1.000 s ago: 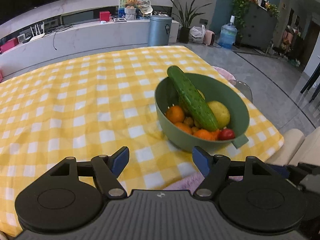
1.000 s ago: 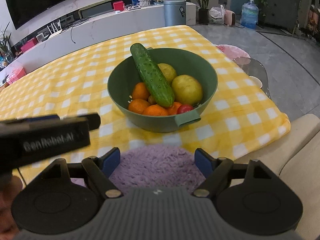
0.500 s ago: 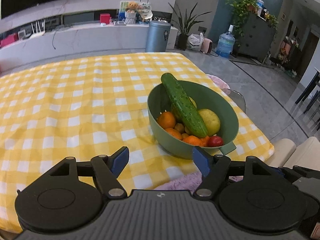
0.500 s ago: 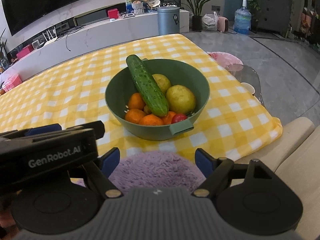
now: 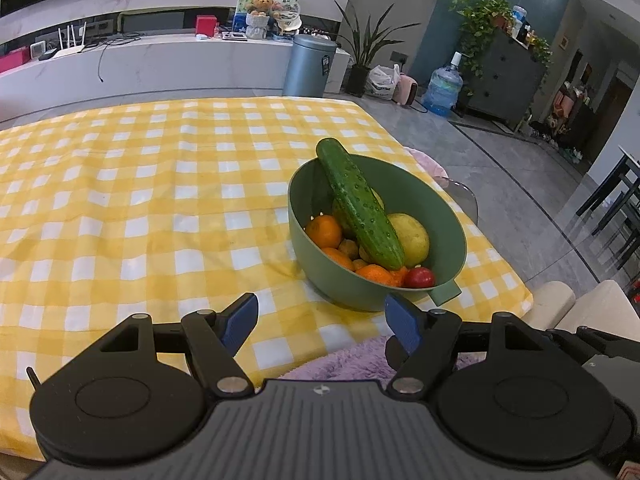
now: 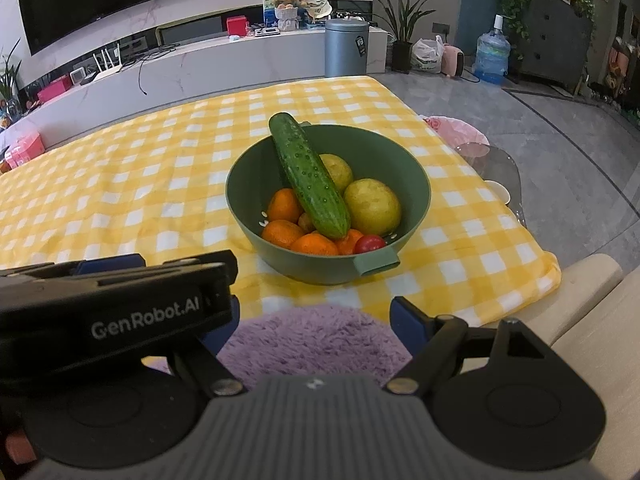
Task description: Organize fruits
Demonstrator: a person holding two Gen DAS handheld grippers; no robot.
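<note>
A green bowl [image 5: 436, 216] [image 6: 408, 168] stands near the right edge of the yellow checked tablecloth [image 5: 160, 208] [image 6: 140, 184]. In it lie a long cucumber [image 5: 358, 204] [image 6: 308, 176], several oranges [image 5: 324, 230] [image 6: 284, 204], yellow round fruits [image 5: 412, 236] [image 6: 372, 206] and a small red fruit [image 5: 419, 278] [image 6: 370, 244]. My left gripper [image 5: 322, 322] is open and empty, near the table's front edge, short of the bowl. My right gripper [image 6: 316, 320] is open and empty, lower and nearer, over a purple fluffy cushion [image 6: 316, 340]. The left gripper's body [image 6: 112, 304] hides the right gripper's left finger.
A beige chair [image 6: 588, 320] stands at the right by the table corner. A pink stool [image 6: 456, 132] and a glass side table [image 6: 496, 168] stand beyond the table's right edge. A grey bin [image 6: 346, 46] and a low white cabinet stand far behind.
Both grippers have drawn back and risen a little, so the bowl looks smaller and further off. The left gripper's body has come further into the right wrist view. Both stay open.
</note>
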